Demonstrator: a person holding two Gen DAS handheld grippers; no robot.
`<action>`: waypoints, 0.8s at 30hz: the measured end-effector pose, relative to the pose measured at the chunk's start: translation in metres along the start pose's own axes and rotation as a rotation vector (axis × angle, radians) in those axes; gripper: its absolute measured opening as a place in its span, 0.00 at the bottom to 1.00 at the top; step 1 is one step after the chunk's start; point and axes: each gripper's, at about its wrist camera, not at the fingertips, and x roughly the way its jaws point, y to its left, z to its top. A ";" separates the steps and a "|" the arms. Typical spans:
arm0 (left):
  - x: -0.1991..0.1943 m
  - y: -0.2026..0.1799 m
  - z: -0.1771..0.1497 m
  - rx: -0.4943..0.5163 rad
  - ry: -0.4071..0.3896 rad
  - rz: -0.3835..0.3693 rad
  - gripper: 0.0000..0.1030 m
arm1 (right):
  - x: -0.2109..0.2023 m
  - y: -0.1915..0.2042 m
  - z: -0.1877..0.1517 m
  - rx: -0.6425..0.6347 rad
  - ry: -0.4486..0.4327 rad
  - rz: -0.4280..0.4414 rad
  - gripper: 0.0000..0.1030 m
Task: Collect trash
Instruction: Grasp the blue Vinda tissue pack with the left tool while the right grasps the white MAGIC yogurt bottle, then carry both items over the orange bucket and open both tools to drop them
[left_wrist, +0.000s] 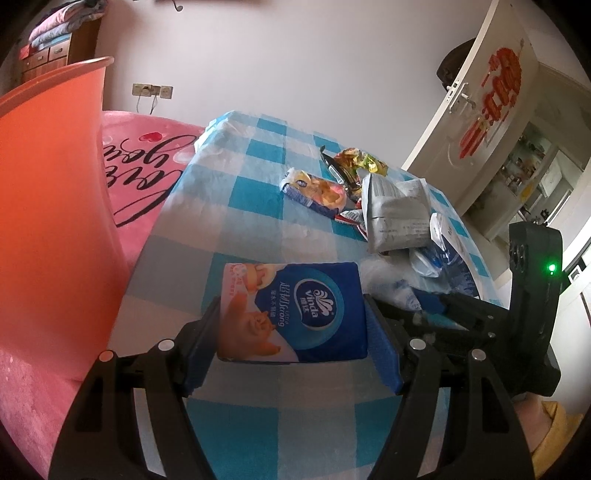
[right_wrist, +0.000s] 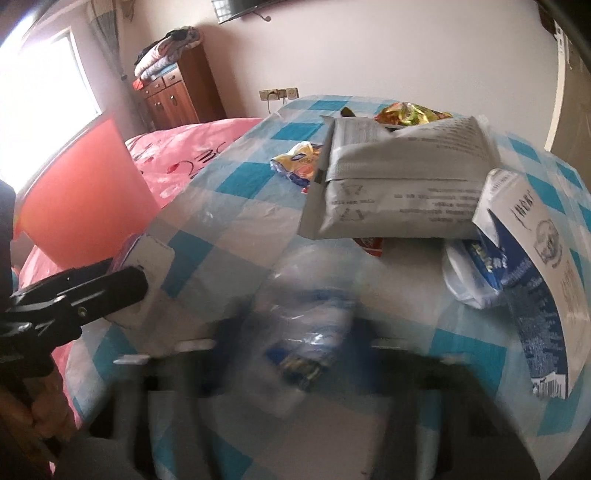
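While the left gripper (left_wrist: 291, 325) pinches a blue tissue pack (left_wrist: 295, 310) between its jaws above the checkered surface (left_wrist: 255, 177), the right gripper (right_wrist: 295, 354) is blurred around a clear wrapper (right_wrist: 306, 332); its jaws' state is unclear.

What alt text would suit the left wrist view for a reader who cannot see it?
The left gripper clamps a blue Vinda tissue pack above a blue-checked table. Crumpled snack wrappers lie beyond it, and an orange bin stands at left.

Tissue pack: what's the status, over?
Left tool shut on tissue pack. Right tool blurred, state unclear. Orange bin waiting left. More wrappers ahead.
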 end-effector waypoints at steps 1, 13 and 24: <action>0.000 0.000 0.000 0.000 0.001 -0.003 0.70 | -0.001 -0.002 0.000 0.010 0.004 0.004 0.34; -0.003 -0.006 -0.008 0.008 0.008 -0.027 0.70 | -0.019 -0.014 -0.012 0.068 -0.023 0.047 0.27; -0.028 -0.017 0.001 0.041 -0.056 -0.064 0.70 | -0.058 -0.006 0.004 0.072 -0.123 0.039 0.23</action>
